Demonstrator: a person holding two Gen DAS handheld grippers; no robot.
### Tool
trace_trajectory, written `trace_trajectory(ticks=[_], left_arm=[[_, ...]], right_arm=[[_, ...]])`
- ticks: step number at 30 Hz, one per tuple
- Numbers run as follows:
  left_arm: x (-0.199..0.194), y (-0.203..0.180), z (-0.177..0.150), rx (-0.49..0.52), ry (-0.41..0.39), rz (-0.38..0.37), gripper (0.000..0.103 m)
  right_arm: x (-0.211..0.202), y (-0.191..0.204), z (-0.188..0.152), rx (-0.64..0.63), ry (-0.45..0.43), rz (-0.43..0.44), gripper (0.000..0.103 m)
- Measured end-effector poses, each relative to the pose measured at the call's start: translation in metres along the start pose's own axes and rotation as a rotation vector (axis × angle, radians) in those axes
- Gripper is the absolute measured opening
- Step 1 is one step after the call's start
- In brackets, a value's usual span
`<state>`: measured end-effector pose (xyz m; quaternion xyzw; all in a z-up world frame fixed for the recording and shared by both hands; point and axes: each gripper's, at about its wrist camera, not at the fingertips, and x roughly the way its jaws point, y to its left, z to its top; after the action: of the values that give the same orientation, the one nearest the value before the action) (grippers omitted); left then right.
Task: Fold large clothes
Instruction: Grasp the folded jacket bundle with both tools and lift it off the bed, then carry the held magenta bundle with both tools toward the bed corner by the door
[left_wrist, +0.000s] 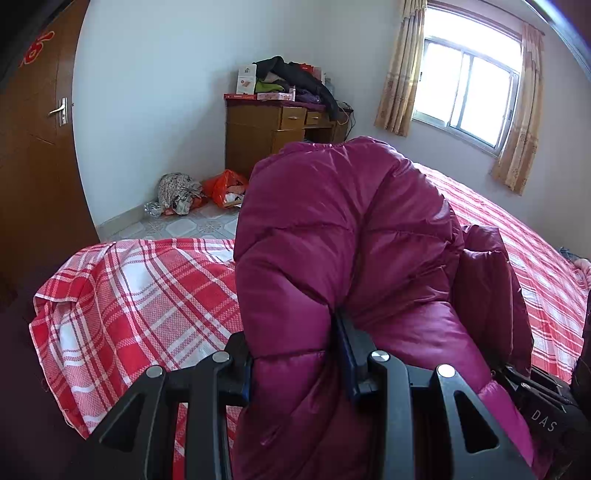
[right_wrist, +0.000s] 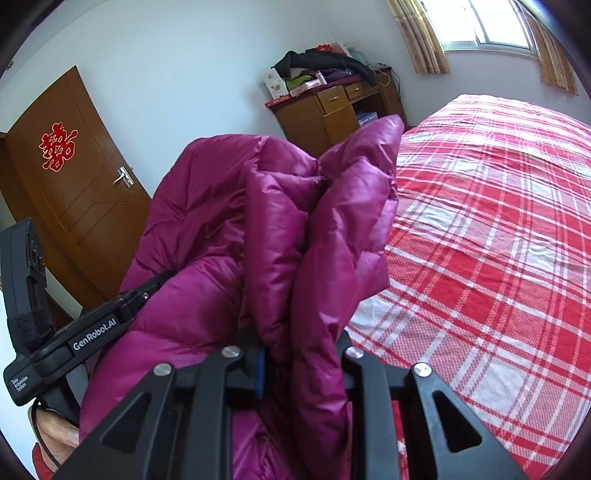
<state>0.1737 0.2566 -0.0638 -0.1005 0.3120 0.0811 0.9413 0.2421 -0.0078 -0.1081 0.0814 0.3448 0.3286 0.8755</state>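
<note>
A magenta quilted down jacket (left_wrist: 332, 240) is lifted above a bed with a red-and-white plaid sheet (left_wrist: 129, 295). My left gripper (left_wrist: 295, 354) is shut on a thick fold of the jacket, which bulges up between its fingers and hides the tips. My right gripper (right_wrist: 299, 358) is shut on another bunched part of the same jacket (right_wrist: 258, 221). In the right wrist view the left gripper (right_wrist: 92, 332) shows at the left, close beside the right one, with the jacket draped over it. The plaid sheet (right_wrist: 498, 240) lies flat to the right.
A wooden desk (left_wrist: 266, 129) piled with clothes and boxes stands against the far wall. A brown door (right_wrist: 74, 184) is at the left. An orange bag (left_wrist: 225, 184) and a cloth bundle lie on the tiled floor. A curtained window (left_wrist: 465, 92) is at the right.
</note>
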Motion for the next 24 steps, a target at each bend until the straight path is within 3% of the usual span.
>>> trace_trajectory(ticks=[10, 14, 24], left_arm=[[0.038, 0.011, 0.007, 0.003, 0.040, 0.076, 0.037], [0.060, 0.014, 0.002, 0.014, 0.084, 0.100, 0.037], [0.082, 0.001, -0.008, 0.093, 0.088, 0.139, 0.038]], right_arm=[[0.043, -0.010, 0.010, 0.026, 0.008, 0.043, 0.025], [0.066, -0.020, 0.007, 0.058, 0.046, 0.051, 0.025], [0.097, -0.047, 0.016, 0.113, 0.116, 0.090, 0.027]])
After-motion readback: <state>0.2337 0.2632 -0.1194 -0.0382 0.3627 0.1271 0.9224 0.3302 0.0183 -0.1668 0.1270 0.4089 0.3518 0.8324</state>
